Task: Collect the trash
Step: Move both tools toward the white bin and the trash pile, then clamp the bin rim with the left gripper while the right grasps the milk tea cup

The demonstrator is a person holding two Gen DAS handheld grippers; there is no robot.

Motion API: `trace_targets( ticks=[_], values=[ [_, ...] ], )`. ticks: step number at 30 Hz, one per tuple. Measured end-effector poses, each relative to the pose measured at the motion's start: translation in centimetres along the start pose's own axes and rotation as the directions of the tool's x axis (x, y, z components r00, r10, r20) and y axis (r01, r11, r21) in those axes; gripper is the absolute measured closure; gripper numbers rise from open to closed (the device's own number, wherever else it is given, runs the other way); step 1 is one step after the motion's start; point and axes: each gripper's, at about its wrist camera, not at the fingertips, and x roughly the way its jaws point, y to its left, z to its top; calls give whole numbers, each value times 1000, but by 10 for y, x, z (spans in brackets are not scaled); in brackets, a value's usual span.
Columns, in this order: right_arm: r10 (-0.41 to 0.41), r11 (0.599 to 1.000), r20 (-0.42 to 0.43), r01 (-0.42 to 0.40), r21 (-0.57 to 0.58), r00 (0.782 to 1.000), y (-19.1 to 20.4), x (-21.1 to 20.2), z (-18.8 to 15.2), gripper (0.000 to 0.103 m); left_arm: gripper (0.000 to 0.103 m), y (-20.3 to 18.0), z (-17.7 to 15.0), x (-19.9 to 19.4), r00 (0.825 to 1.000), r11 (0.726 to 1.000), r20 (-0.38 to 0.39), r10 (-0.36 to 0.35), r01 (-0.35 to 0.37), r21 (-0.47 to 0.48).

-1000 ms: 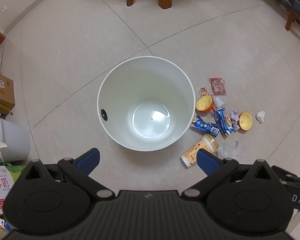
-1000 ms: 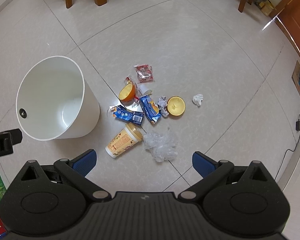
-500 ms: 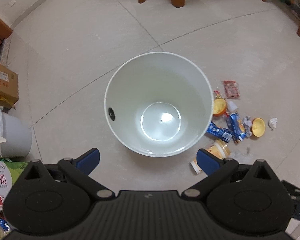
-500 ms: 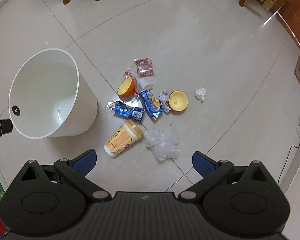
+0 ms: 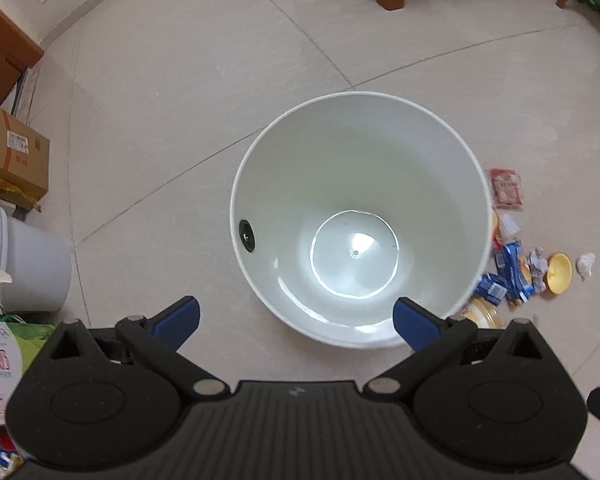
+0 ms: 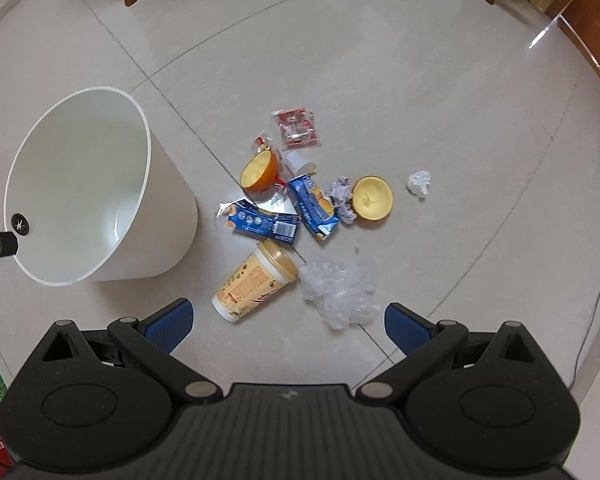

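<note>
A tan printed paper cup with a brown lid [image 6: 256, 282] lies on its side on the tiled floor [image 6: 380, 60], its print unreadable, beside crumpled clear plastic [image 6: 340, 290] and blue snack wrappers [image 6: 314, 208]. A round white plastic bin [image 5: 360, 220] stands just left, nothing inside. The left tool [image 5: 296, 318] and right tool [image 6: 288, 320] are both spread wide, holding nothing.

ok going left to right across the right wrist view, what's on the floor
white bin → yellow paper cup lying on its side → clear crumpled plastic → orange peel half, cut side up → small white paper wad
</note>
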Motion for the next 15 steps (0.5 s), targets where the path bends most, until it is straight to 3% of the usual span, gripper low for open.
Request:
trace_targets(
  ticks=[7,15],
  values=[
    [6,1000,3,-6,2,1000,20,35,-2,0,1,17,3,38,999,999,25,28,-27,-45],
    [16,1000,-8,-16,0,1000,35,65,-5,0,2,41,8,79,999,992,32,11,-7,-122]
  ],
)
